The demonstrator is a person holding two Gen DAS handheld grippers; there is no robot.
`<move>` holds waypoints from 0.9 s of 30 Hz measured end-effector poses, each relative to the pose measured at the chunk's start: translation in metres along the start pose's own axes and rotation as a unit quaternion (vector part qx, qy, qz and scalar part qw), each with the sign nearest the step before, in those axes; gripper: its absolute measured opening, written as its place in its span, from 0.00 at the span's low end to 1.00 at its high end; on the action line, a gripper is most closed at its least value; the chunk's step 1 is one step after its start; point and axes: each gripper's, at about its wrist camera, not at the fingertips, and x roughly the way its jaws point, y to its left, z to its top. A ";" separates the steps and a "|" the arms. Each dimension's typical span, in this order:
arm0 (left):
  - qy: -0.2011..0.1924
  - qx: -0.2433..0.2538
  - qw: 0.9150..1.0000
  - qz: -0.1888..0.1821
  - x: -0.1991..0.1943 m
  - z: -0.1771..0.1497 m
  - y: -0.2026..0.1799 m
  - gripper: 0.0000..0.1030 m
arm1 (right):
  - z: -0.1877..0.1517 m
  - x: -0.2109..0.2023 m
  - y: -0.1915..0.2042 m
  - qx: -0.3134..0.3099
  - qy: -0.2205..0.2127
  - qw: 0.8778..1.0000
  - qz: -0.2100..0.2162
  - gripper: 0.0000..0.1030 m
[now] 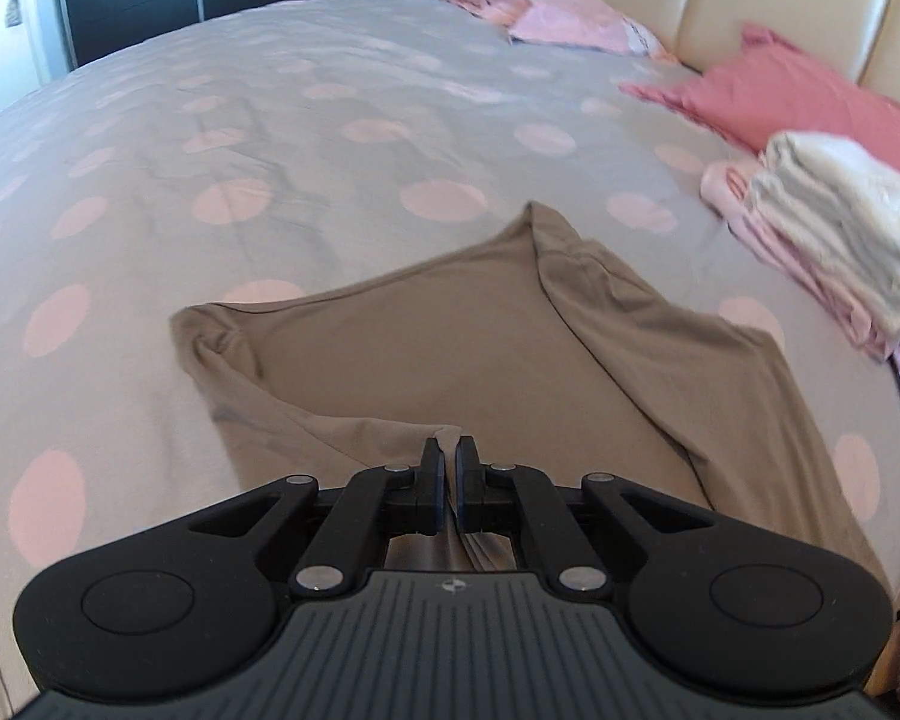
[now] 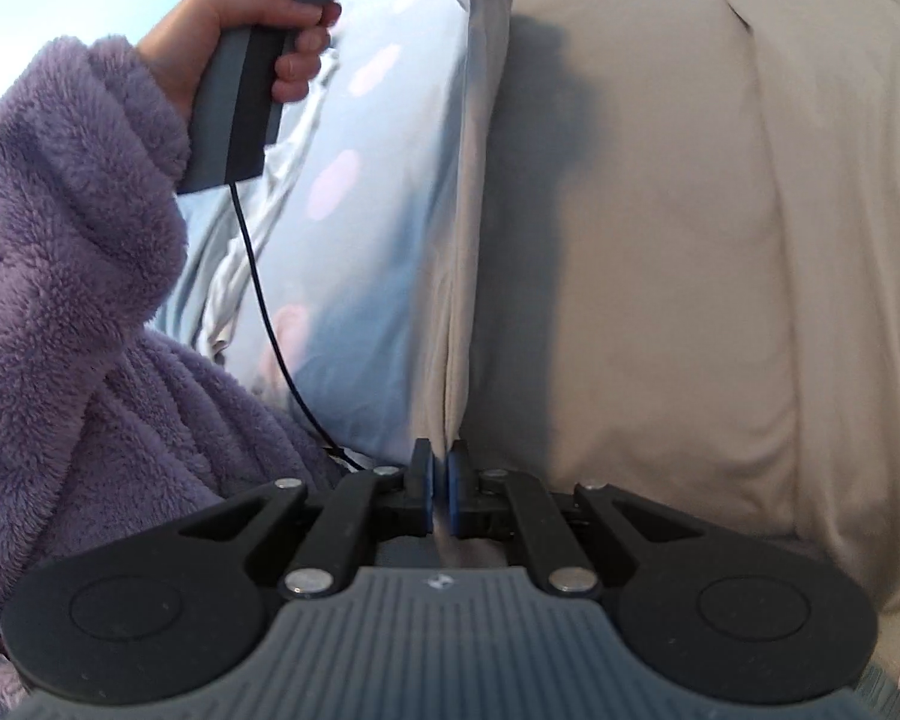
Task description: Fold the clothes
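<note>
Fingers (image 1: 448, 450) of the left gripper and fingers (image 2: 440, 457) of the right gripper both pinch the tan shirt's (image 1: 450, 348) near edge, mid-fold; next, I think, carry it over the part lying ahead.

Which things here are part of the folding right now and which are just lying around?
In use: beige garment, left gripper, right gripper, both shut on its edge.
Lying about: folded stack, pink pillows, spotted bedcover.
</note>
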 end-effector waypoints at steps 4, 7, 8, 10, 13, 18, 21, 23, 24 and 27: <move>0.029 0.017 0.999 -0.007 0.024 0.003 -0.012 0.02 | -0.004 0.009 -0.012 0.026 0.016 1.000 -0.001 0.05; 0.049 0.023 0.998 -0.007 0.038 0.002 -0.016 0.02 | -0.007 0.018 -0.017 0.038 0.031 0.999 -0.007 0.05; 0.053 0.024 0.998 -0.007 0.041 0.002 -0.017 0.04 | -0.009 0.020 -0.019 0.040 0.036 0.999 -0.010 0.05; 0.052 0.018 0.998 -0.016 0.040 0.003 -0.016 0.14 | -0.021 0.025 -0.014 0.045 0.042 0.998 -0.012 0.05; 0.024 -0.007 0.999 -0.028 0.023 0.009 -0.007 0.34 | -0.020 0.032 -0.008 0.057 0.048 0.997 -0.014 0.06; -0.025 -0.066 0.998 0.000 -0.015 0.016 0.030 0.38 | -0.033 0.035 -0.005 0.055 0.063 0.996 -0.019 0.09; -0.038 -0.105 0.993 0.025 -0.027 0.009 0.056 0.38 | -0.033 0.023 -0.015 0.054 0.071 0.996 -0.029 0.13; -0.041 -0.133 0.990 0.033 -0.029 0.002 0.073 0.38 | -0.035 0.015 -0.019 0.050 0.074 0.995 -0.039 0.19; -0.042 -0.145 0.988 0.034 -0.028 -0.002 0.080 0.38 | -0.036 0.011 -0.020 0.047 0.074 0.995 -0.044 0.23; -0.037 -0.149 0.988 0.030 -0.020 -0.009 0.091 0.18 | -0.032 -0.001 -0.023 0.037 0.071 0.995 -0.054 0.24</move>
